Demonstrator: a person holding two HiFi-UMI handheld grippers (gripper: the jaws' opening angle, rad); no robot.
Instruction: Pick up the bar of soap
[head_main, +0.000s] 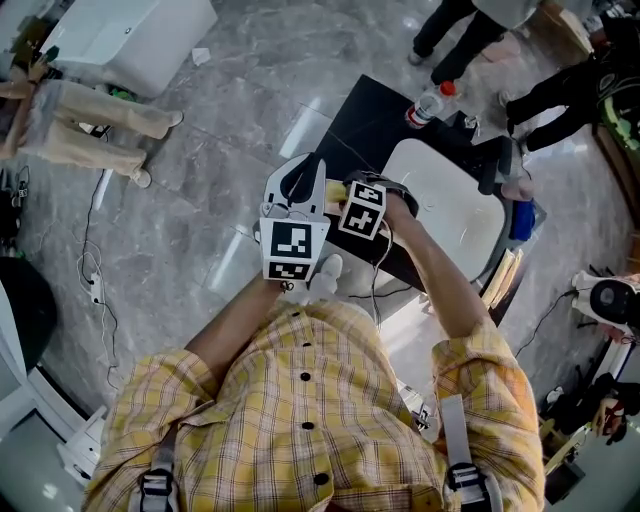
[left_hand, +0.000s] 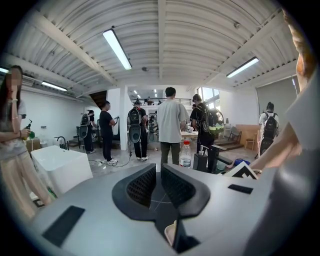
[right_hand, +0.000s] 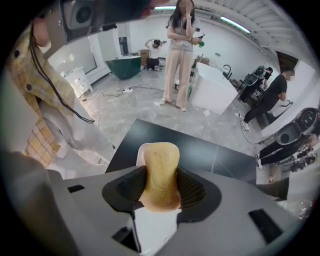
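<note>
The bar of soap (right_hand: 160, 172) is yellowish with dark specks, and it stands upright between the pads of my right gripper (right_hand: 161, 192), which is shut on it. Just below and behind the bar, a white soap dish (right_hand: 141, 151) rests on the black table (right_hand: 215, 155). In the head view, the right gripper (head_main: 340, 192) hovers over the table's near edge with a sliver of the soap (head_main: 334, 189) showing. My left gripper (head_main: 303, 178) is right beside it on the left. Its jaws (left_hand: 159, 186) point out into the room, nearly touching, with nothing between them.
A white basin (head_main: 455, 215) sits in the black table (head_main: 365, 120), with a water bottle (head_main: 432, 103) and a dark tap behind it. Several people stand on the grey marble floor. A white tub (left_hand: 52, 162) lies to the left, and cables run across the floor (head_main: 95, 285).
</note>
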